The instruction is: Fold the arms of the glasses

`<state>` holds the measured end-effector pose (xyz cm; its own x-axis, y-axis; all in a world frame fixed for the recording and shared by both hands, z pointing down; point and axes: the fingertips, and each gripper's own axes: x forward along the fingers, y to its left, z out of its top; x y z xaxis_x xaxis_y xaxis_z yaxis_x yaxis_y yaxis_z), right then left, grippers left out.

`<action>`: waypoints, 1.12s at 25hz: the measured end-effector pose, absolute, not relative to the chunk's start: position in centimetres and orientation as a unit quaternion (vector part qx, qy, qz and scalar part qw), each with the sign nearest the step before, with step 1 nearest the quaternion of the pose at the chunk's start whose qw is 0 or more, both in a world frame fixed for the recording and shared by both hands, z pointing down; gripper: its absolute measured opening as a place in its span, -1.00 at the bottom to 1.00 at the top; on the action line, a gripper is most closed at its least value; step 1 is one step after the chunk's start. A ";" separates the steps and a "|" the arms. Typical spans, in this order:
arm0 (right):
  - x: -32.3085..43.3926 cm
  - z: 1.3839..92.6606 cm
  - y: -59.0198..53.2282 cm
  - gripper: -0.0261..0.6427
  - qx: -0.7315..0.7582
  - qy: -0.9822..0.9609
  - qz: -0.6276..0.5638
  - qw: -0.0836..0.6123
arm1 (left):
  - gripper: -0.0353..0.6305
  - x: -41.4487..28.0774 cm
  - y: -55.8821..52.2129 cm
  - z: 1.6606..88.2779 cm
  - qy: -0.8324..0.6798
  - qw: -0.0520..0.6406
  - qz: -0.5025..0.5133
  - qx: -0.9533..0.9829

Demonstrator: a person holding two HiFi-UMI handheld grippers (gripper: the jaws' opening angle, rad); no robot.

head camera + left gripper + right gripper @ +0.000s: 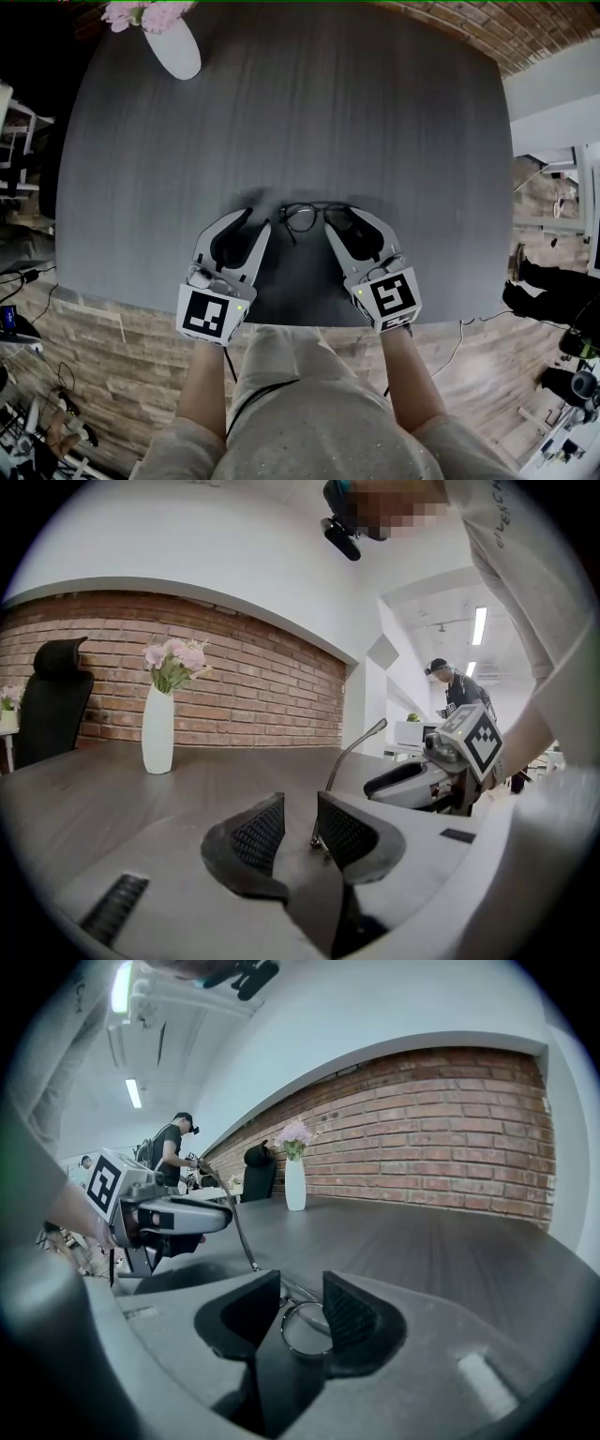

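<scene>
Left claw (300, 804) ajar round one glasses arm (351, 749), right claw (302, 1284) clamping one lens rim (306, 1337)

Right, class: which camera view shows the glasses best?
The head view: the glasses lie on the table with both round lenses and the bridge visible from above. The left gripper view shows only one thin arm rising by its jaws; the right gripper view shows one lens rim between its jaws and an arm.
</scene>
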<state>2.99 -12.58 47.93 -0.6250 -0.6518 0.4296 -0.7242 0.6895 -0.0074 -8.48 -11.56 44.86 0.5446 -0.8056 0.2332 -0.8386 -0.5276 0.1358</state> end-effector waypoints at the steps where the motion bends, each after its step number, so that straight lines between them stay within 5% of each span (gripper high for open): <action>1: 3.0 47.9 -12.6 -0.52 0.384 -0.897 0.091 0.199 | -0.57 -8.3 -11.5 44.8 -0.467 0.115 0.071 0.874; 9: 3.8 47.6 -12.9 -0.51 0.393 -0.895 0.096 0.188 | -0.57 -6.2 -11.0 45.1 -0.405 0.052 0.130 0.904; 28: 5.9 47.4 -12.6 -0.51 0.416 -0.885 0.107 0.178 | -0.58 -2.2 -11.5 43.9 -0.359 0.023 0.133 0.923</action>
